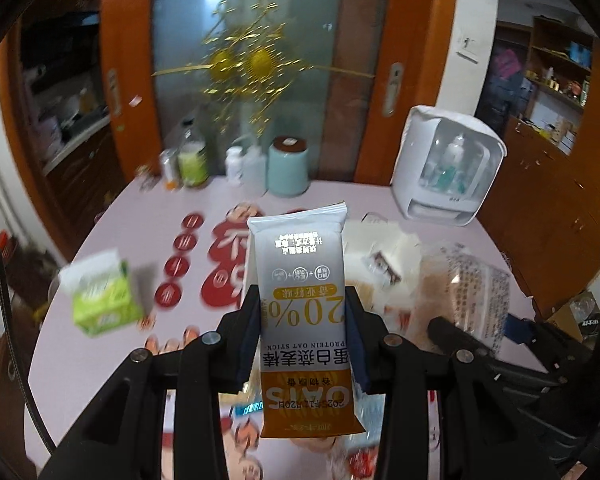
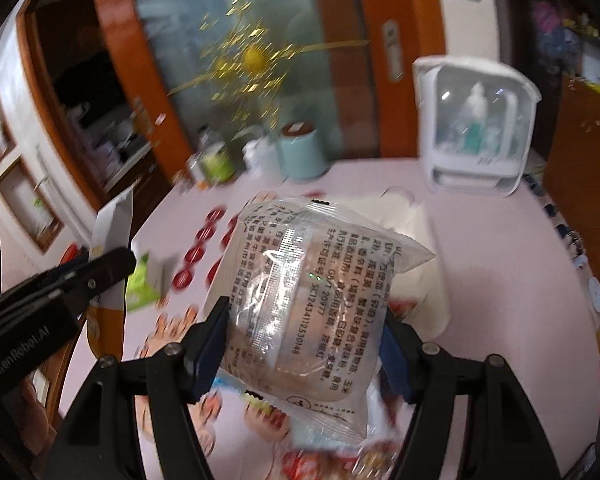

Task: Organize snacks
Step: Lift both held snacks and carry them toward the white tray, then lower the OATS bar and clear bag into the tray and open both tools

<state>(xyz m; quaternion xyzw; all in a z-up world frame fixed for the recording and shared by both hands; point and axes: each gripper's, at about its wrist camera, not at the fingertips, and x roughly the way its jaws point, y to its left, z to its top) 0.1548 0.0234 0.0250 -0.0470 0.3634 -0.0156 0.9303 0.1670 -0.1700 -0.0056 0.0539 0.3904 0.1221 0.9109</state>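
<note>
Carrying looks like the step in hand: left gripper [image 1: 302,340] clamps the oat stick packet [image 1: 304,320], right gripper [image 2: 304,344] clamps a clear pastry bag [image 2: 304,300], both above the pink table [image 2: 500,260]. Next, each needs a set-down spot.

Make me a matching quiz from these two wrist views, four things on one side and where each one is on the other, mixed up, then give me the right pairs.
Things:
1. oat stick packet
2. clear snack bag
3. green carton
4. mint canister

Places:
A. standing at the far edge of the table, by the bottles
B. clamped between the right gripper's fingers
C. on the table to the left of the red round stickers
D. clamped between the left gripper's fingers

Pairs: 1-D, 2-B, 3-C, 4-A
</note>
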